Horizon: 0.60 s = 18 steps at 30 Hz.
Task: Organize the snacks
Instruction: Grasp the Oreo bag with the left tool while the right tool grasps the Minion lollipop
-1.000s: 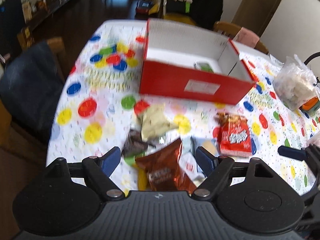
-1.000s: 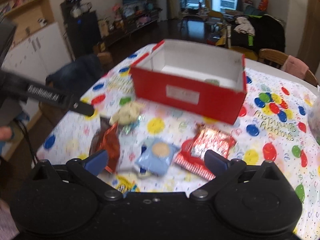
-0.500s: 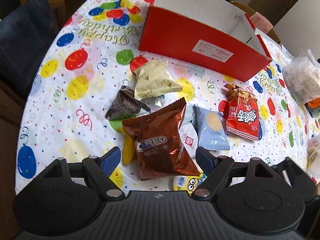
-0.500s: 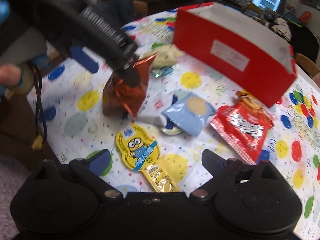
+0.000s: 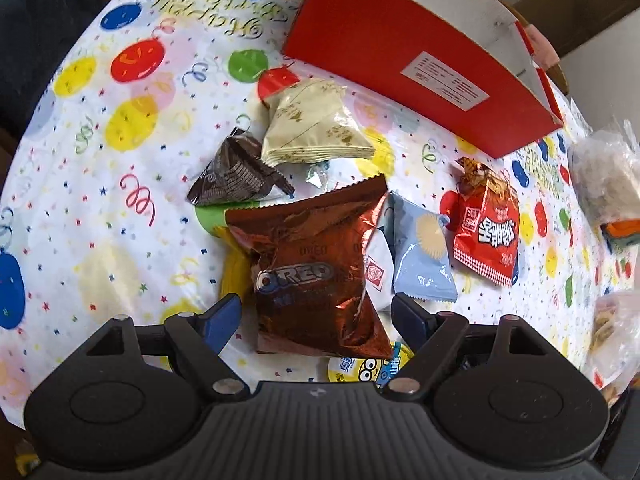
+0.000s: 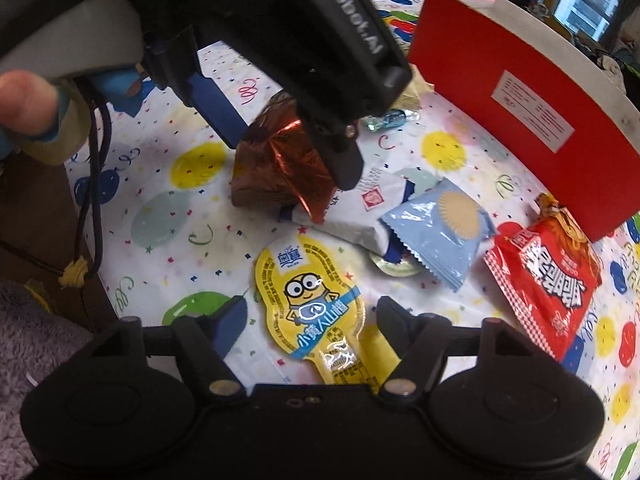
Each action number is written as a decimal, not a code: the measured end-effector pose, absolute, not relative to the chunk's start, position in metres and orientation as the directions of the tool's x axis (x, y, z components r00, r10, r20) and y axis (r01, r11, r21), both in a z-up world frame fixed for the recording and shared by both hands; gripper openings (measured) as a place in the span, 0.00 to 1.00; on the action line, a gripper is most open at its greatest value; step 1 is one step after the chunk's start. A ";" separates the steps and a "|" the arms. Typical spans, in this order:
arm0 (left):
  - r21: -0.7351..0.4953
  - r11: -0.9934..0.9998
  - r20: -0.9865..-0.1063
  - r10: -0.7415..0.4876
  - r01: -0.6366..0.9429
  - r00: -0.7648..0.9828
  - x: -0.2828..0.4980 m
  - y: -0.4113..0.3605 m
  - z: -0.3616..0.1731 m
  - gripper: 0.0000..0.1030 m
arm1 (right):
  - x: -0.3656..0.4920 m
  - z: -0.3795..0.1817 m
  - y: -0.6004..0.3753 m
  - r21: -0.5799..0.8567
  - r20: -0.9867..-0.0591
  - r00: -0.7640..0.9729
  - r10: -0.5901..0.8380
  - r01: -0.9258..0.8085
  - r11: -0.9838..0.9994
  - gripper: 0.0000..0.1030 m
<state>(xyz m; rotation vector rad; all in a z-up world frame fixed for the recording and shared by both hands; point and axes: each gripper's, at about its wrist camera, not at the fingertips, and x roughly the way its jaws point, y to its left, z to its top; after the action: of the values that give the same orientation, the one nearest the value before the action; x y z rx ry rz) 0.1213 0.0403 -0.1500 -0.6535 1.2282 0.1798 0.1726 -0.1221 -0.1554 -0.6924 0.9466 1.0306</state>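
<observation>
A brown Oreo bag (image 5: 312,264) lies on the balloon-print tablecloth, and my left gripper (image 5: 316,312) straddles its near end. The jaws are open, with a small gap showing on each side. The right wrist view shows the same left gripper (image 6: 292,160) over the Oreo bag (image 6: 276,172). My right gripper (image 6: 310,320) points down at a yellow minion packet (image 6: 312,300). Its jaws are closing with the packet between them, and the pads are not touching it. The red box (image 5: 400,52) stands behind the snacks, its inside hidden.
Loose snacks lie around: a cream packet (image 5: 312,124), a dark wrapper (image 5: 236,176), a light blue packet (image 6: 440,228), a white packet (image 6: 360,208) and a red packet (image 6: 548,280). Clear bags (image 5: 604,176) sit at the right. The table edge (image 6: 96,264) is close on the left.
Both grippers have dropped toward the table and tipped downward. The left one now spans the Oreo bag. The right jaws have narrowed around the yellow packet.
</observation>
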 end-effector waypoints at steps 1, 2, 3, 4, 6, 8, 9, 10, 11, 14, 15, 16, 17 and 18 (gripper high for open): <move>-0.377 0.797 -0.910 -0.224 -0.472 0.349 0.121 0.042 -0.151 0.79 | 0.172 -0.155 -0.122 -0.048 -0.895 0.204 0.397 -0.928 0.370 0.65; -0.386 0.790 -0.907 -0.230 -0.476 0.353 0.122 0.043 -0.152 0.79 | 0.172 -0.155 -0.122 -0.047 -0.893 0.205 0.401 -0.928 0.369 0.63; -0.392 0.785 -0.904 -0.232 -0.479 0.360 0.121 0.044 -0.152 0.79 | 0.172 -0.154 -0.122 -0.041 -0.893 0.200 0.404 -0.929 0.369 0.60; -0.399 0.782 -0.901 -0.237 -0.478 0.363 0.121 0.045 -0.152 0.79 | 0.172 -0.153 -0.122 -0.034 -0.893 0.193 0.407 -0.930 0.366 0.58; -0.406 0.781 -0.897 -0.242 -0.475 0.369 0.122 0.046 -0.151 0.79 | 0.171 -0.153 -0.122 -0.036 -0.892 0.193 0.410 -0.932 0.360 0.53; -0.411 0.781 -0.895 -0.246 -0.470 0.373 0.122 0.045 -0.150 0.75 | 0.171 -0.153 -0.122 -0.039 -0.891 0.193 0.411 -0.934 0.354 0.51; -0.412 0.783 -0.894 -0.249 -0.466 0.372 0.122 0.044 -0.150 0.68 | 0.172 -0.153 -0.123 -0.039 -0.891 0.194 0.411 -0.934 0.356 0.50; -0.408 0.785 -0.896 -0.246 -0.466 0.369 0.122 0.043 -0.150 0.66 | 0.172 -0.153 -0.123 -0.039 -0.891 0.195 0.409 -0.932 0.360 0.49; -0.401 0.788 -0.899 -0.240 -0.466 0.367 0.123 0.043 -0.150 0.63 | 0.172 -0.153 -0.123 -0.039 -0.892 0.197 0.407 -0.930 0.364 0.49; -0.397 0.791 -0.901 -0.240 -0.465 0.362 0.122 0.042 -0.152 0.51 | 0.172 -0.151 -0.125 -0.038 -0.891 0.202 0.406 -0.925 0.378 0.49; -0.398 0.791 -0.901 -0.241 -0.465 0.361 0.122 0.043 -0.152 0.51 | 0.172 -0.150 -0.127 -0.033 -0.890 0.203 0.408 -0.922 0.385 0.49; -0.398 0.792 -0.900 -0.240 -0.463 0.363 0.122 0.043 -0.152 0.51 | 0.172 -0.148 -0.128 -0.027 -0.888 0.203 0.413 -0.919 0.393 0.49; -0.397 0.794 -0.900 -0.238 -0.461 0.365 0.122 0.043 -0.151 0.51 | 0.173 -0.147 -0.130 -0.019 -0.886 0.203 0.418 -0.915 0.404 0.49; -0.397 0.795 -0.899 -0.236 -0.460 0.368 0.121 0.043 -0.151 0.50 | 0.175 -0.145 -0.133 -0.011 -0.884 0.203 0.422 -0.910 0.415 0.49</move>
<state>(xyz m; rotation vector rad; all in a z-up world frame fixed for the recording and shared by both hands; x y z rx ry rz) 0.1210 0.0429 -0.1512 -0.6778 1.2111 0.1585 0.1746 -0.1326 -0.1453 -0.6246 0.9528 1.0181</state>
